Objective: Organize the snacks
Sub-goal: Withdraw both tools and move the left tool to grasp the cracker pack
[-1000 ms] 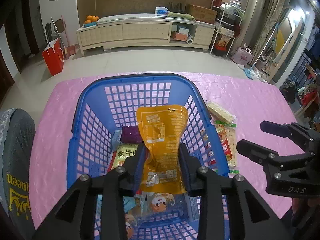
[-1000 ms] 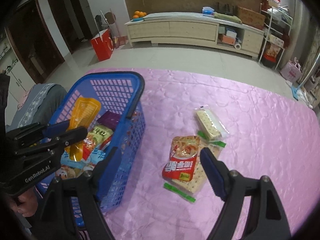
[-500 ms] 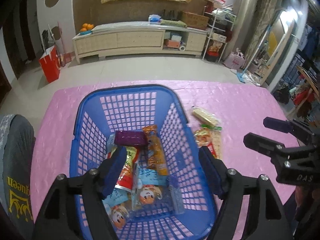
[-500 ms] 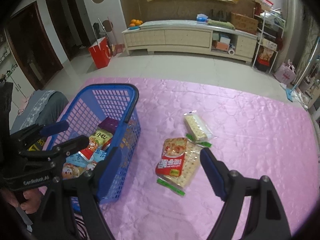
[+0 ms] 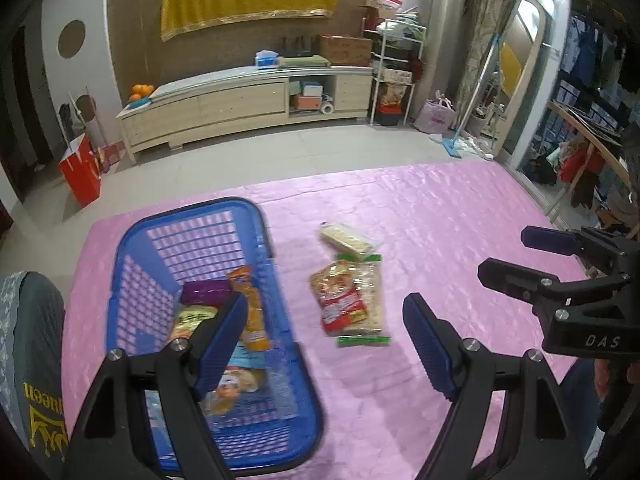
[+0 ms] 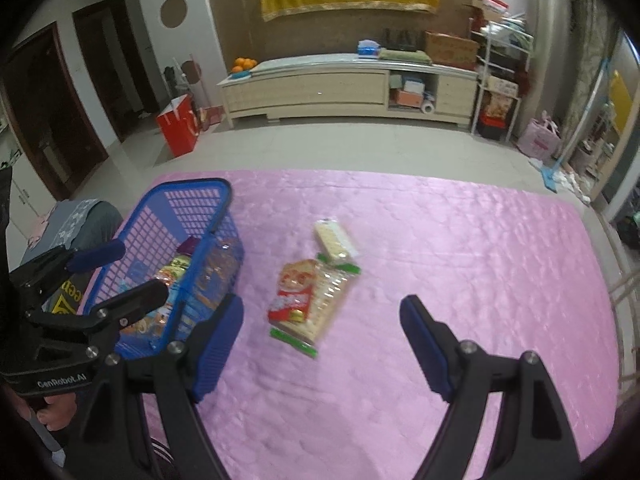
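Your blue basket (image 5: 192, 232) sits at the left of the pink tabletop (image 5: 440, 216), holding an orange packet (image 5: 252, 312), a purple pack (image 5: 204, 291) and a cartoon-printed bag (image 5: 240, 380); its lower contents blur behind your left tool (image 5: 324, 344). That tool's jaws are opening, nothing between them. Just right of the basket lie a red snack bag (image 6: 294, 300) on a cracker pack (image 6: 328, 296), and another cracker pack (image 6: 334, 240) beyond. Your right tool (image 6: 322, 344) hangs spread wide and empty.
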Action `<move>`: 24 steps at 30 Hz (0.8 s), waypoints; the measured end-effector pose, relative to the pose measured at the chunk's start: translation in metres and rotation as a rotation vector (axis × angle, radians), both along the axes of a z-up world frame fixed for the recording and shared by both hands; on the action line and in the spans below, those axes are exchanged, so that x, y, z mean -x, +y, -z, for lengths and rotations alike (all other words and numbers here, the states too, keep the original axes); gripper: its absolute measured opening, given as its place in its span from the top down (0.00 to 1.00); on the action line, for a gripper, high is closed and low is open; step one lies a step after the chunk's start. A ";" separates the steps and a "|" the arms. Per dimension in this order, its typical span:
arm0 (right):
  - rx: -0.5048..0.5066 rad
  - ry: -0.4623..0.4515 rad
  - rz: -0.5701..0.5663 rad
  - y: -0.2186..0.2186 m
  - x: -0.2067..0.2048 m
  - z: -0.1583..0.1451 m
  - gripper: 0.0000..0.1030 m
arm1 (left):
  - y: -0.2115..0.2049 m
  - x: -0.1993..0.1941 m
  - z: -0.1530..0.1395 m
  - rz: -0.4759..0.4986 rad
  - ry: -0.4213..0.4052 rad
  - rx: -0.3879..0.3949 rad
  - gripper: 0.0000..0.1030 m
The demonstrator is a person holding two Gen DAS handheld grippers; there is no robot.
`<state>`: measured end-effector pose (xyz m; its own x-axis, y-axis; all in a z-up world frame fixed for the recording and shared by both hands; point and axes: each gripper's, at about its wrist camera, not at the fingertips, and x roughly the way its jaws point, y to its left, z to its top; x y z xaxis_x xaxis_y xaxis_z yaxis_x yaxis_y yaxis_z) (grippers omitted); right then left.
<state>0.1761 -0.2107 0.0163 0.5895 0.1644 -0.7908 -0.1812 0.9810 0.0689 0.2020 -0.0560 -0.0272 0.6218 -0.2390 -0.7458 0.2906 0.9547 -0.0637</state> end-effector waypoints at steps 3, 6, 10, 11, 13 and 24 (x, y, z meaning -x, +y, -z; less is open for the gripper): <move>0.021 -0.003 0.014 -0.015 0.005 0.001 0.18 | -0.019 0.000 0.006 0.018 0.006 0.013 0.24; 0.035 -0.002 0.040 -0.032 0.005 0.008 0.18 | -0.037 0.000 0.013 0.024 -0.004 -0.011 0.24; 0.069 0.005 0.063 -0.047 0.000 0.020 0.18 | -0.056 -0.006 0.028 0.013 0.003 -0.039 0.24; 0.070 0.008 0.067 -0.050 -0.002 0.024 0.18 | -0.059 -0.007 0.032 0.005 0.003 -0.050 0.24; 0.071 0.018 0.070 -0.056 -0.005 0.031 0.18 | -0.068 -0.011 0.040 -0.005 -0.005 -0.077 0.24; 0.082 0.091 0.057 -0.070 -0.041 0.091 0.18 | -0.084 -0.052 0.094 -0.050 0.054 -0.107 0.24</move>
<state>0.2172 -0.2806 -0.0752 0.5209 0.0655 -0.8511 -0.1217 0.9926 0.0019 0.2540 -0.1404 -0.1207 0.5894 -0.1257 -0.7980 0.2410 0.9702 0.0251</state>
